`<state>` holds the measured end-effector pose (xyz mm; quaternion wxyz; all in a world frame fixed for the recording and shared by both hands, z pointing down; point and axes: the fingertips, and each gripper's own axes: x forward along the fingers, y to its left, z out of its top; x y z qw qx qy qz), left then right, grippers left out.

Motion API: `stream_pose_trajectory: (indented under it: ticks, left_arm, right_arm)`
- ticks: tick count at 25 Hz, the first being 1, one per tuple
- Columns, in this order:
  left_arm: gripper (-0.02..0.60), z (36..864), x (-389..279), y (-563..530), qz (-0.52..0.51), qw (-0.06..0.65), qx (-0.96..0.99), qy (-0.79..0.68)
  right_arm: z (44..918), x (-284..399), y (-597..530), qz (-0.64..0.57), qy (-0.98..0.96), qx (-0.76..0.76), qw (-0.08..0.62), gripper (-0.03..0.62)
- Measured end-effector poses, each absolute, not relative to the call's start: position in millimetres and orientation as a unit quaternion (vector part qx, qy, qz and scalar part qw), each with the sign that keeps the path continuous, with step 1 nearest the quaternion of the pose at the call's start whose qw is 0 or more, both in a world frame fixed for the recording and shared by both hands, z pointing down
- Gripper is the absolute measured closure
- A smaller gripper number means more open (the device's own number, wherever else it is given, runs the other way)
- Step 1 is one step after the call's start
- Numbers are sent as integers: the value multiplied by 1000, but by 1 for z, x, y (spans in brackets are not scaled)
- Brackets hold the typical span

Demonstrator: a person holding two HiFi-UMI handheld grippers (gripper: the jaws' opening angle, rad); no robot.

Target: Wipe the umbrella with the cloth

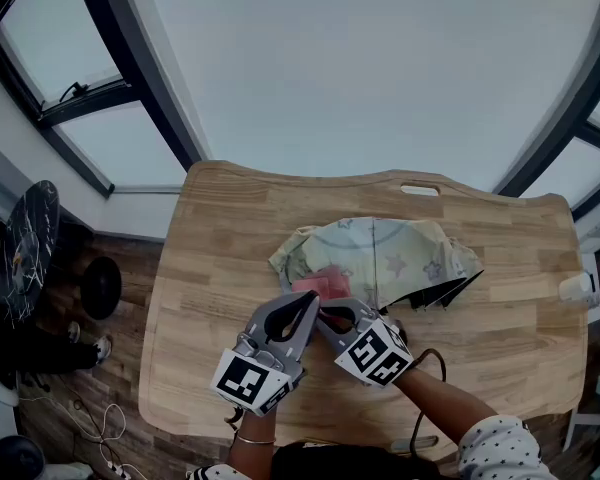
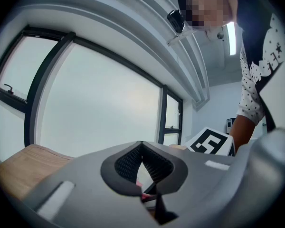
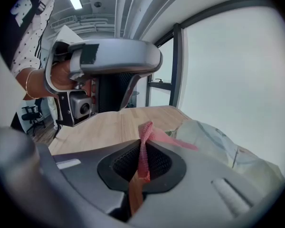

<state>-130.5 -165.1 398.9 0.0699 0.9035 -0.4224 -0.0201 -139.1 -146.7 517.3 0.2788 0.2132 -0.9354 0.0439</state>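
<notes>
Right claw [image 3: 144, 144] clamps the pink cloth [image 3: 142, 163], its free end reaching toward the folded umbrella [image 1: 380, 253], seemingly ready to wipe; left claw [image 2: 142, 145] clenched shut just beside the umbrella, perhaps steadying it.

head view: steeply down on table [image 1: 230, 228] | left gripper view: level, toward windows [image 2: 99, 108] | right gripper view: close, shares table, umbrella [image 3: 216, 140]

Pale green-blue umbrella [image 1: 390, 253], star print, black underside. Pink mesh cloth [image 1: 325, 284] at umbrella's near edge. Light wood-grain table [image 1: 220, 228] beneath umbrella.
</notes>
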Motion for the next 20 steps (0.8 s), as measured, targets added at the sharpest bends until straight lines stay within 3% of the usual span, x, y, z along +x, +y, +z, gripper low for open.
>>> stream_pose_trajectory:
  ticks: [12, 20]
  left_arm:
    - [595, 430, -117, -172, 9, 77, 906, -416]
    - [595, 470, -94, -188, 43, 79, 915, -394]
  right_arm:
    - [416, -71, -213, -12, -929, 323, 179, 568]
    - [414, -21, -285, -85, -883, 403, 224, 568]
